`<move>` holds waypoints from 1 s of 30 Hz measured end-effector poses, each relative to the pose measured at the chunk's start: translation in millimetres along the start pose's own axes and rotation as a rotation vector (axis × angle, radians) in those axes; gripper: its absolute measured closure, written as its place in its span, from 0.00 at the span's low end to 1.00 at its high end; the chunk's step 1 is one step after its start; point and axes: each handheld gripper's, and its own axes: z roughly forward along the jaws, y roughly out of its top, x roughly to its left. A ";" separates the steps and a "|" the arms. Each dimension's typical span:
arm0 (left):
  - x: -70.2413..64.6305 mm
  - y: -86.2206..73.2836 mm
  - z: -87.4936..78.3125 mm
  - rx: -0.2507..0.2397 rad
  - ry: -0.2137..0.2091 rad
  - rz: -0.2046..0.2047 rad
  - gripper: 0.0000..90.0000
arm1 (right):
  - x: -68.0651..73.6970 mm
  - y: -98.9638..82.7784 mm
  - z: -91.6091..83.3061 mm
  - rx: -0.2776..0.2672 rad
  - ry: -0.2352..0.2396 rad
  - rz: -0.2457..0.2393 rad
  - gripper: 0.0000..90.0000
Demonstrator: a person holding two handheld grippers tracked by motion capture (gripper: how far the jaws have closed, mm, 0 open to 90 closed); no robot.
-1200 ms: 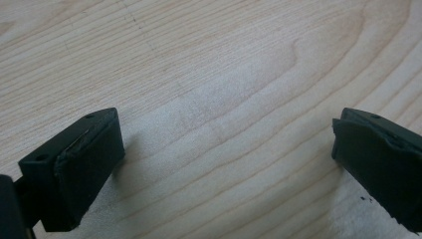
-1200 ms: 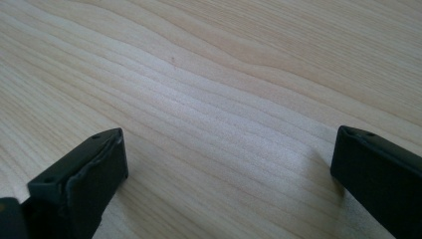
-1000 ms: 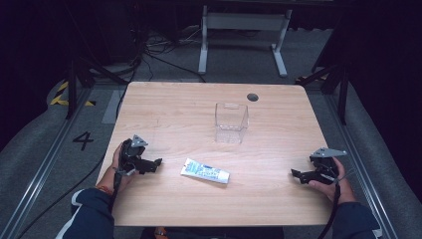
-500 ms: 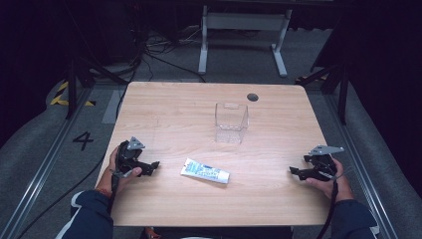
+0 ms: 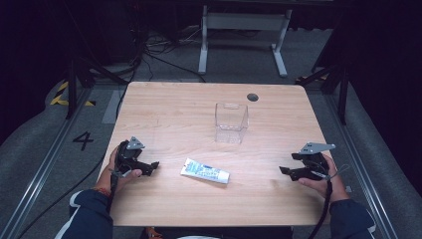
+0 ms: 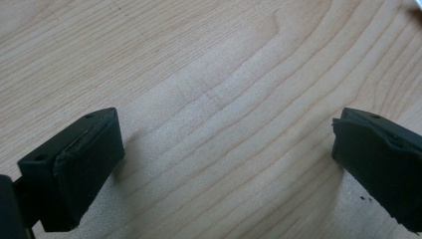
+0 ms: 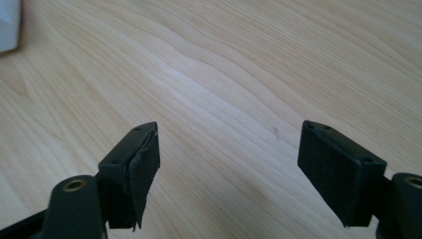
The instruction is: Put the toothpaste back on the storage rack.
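- The bench (image 5: 169, 109), a pale wooden top with rounded corners, stands on grey floor, and a small dark round hole (image 5: 253, 97) sits near its far edge, right of centre.
- A clear plastic container (image 5: 231, 122) stands upright on the far half of the bench, a little right of centre, well apart from both hands.
- The left gripper (image 5: 149, 167) rests at the near left of the bench in the person's left hand, pointing right toward the middle; the left gripper view has its jaws wide apart over bare wood, with nothing between them.
- The right gripper (image 5: 284, 172) sits at the near right in the person's right hand, pointing left toward the middle. Its jaws have just been closing, yet the right gripper view shows them apart, with only wood grain between the pads.
- The toothpaste tube (image 5: 205, 171), white with blue print, lies flat on the near half of the bench between the two grippers, slanted so its wide end is nearer the left gripper. It touches neither gripper; the left one is closer to it.
- In the right gripper view a pale corner (image 7: 9, 25) shows at the upper left edge; what it is, I cannot tell.
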 end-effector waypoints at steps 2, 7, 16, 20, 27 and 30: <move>0.4 -0.2 -0.1 -0.001 -0.006 0.002 0.00 | 6.9 6.2 0.6 0.001 0.014 -0.020 0.28; 0.9 -0.4 -0.7 -0.002 0.006 0.013 0.00 | 26.3 25.7 0.8 -0.023 0.052 -0.062 0.29; 0.1 -0.8 -0.5 -0.008 0.010 0.002 0.00 | 62.1 56.3 9.4 0.003 0.118 -0.167 0.29; 0.1 -0.8 -0.5 -0.007 0.011 0.003 0.00 | 76.1 68.9 17.5 0.023 0.145 -0.210 0.29; -0.2 -0.9 -0.6 -0.004 0.006 -0.002 0.00 | 97.2 90.0 31.0 0.046 0.186 -0.267 0.32; -0.2 -0.9 -0.6 -0.004 0.007 -0.002 0.00 | 104.6 99.8 35.4 0.045 0.203 -0.290 0.31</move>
